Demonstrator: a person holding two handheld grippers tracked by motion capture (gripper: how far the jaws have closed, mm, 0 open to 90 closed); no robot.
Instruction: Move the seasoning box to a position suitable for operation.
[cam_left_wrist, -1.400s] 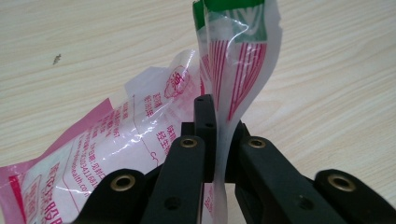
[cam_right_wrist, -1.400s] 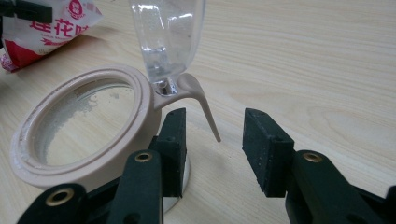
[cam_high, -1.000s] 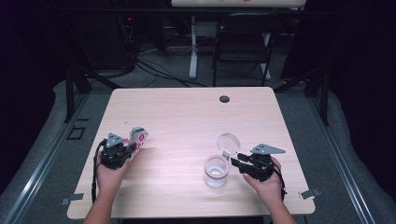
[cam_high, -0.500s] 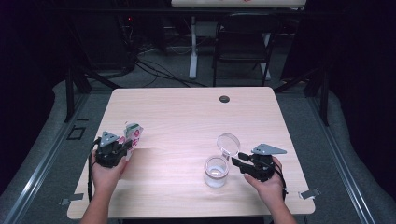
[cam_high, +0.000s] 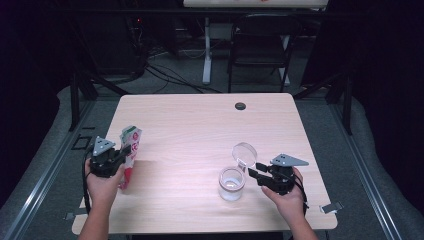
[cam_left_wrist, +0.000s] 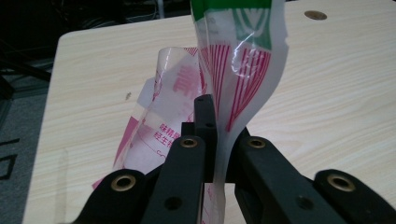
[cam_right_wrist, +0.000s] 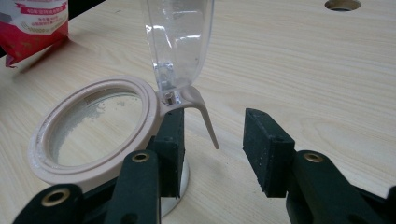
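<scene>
1. Two hands work the near edge in the high view: the left gripper (cam_high: 124, 150) holds a red-and-white pouch (cam_high: 129, 152) upright at near left, while the clear jar (cam_high: 232, 183) stands well apart to the right, beside the right gripper (cam_high: 254, 170).
2. Left gripper view: jaws clenched on the pouch (cam_left_wrist: 238, 74), its long axis vertical.
3. Right gripper view: jaws, just opening, stand released astride the jar's lid tab (cam_right_wrist: 201, 112); the rim (cam_right_wrist: 93, 126) lies left.

Right gripper (cam_right_wrist: 212, 149) open beside the open-lidded jar (cam_right_wrist: 93, 126) on the table (cam_right_wrist: 303, 70).
</scene>
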